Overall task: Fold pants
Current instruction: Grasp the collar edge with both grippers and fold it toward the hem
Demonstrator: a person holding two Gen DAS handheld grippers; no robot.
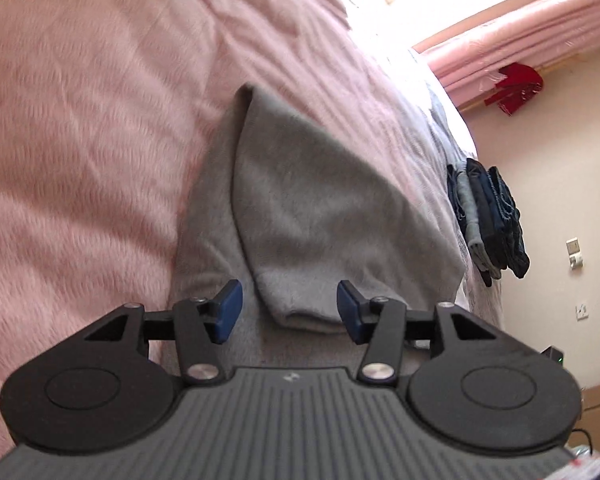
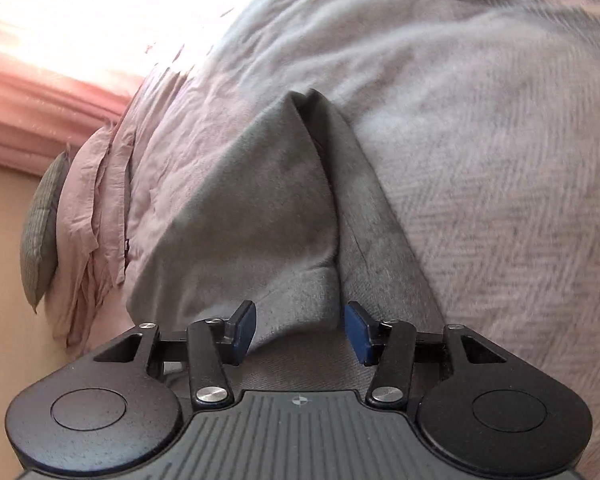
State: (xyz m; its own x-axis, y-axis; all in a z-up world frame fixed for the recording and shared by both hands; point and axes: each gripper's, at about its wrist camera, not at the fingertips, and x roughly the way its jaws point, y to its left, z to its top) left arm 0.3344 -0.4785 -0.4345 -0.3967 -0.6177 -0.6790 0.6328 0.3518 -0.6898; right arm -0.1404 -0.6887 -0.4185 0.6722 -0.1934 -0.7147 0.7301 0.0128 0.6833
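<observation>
Grey pants (image 1: 300, 208) lie on a pink bed cover (image 1: 80, 140), with one layer folded over another. In the left wrist view the rounded folded edge of the pants sits between the blue pads of my left gripper (image 1: 289, 311), which stands open and does not pinch the cloth. In the right wrist view the same grey pants (image 2: 252, 216) rise to a peaked fold. Their lower edge lies between the pads of my right gripper (image 2: 300, 330), also open with a wide gap.
A stack of folded dark jeans (image 1: 488, 220) sits on the bed's far edge. Pink curtains (image 1: 520, 48) and a red garment (image 1: 516, 84) hang by the wall. Rumpled pink pillows (image 2: 96, 208) and a grey cushion (image 2: 40, 232) lie at the bed's left end.
</observation>
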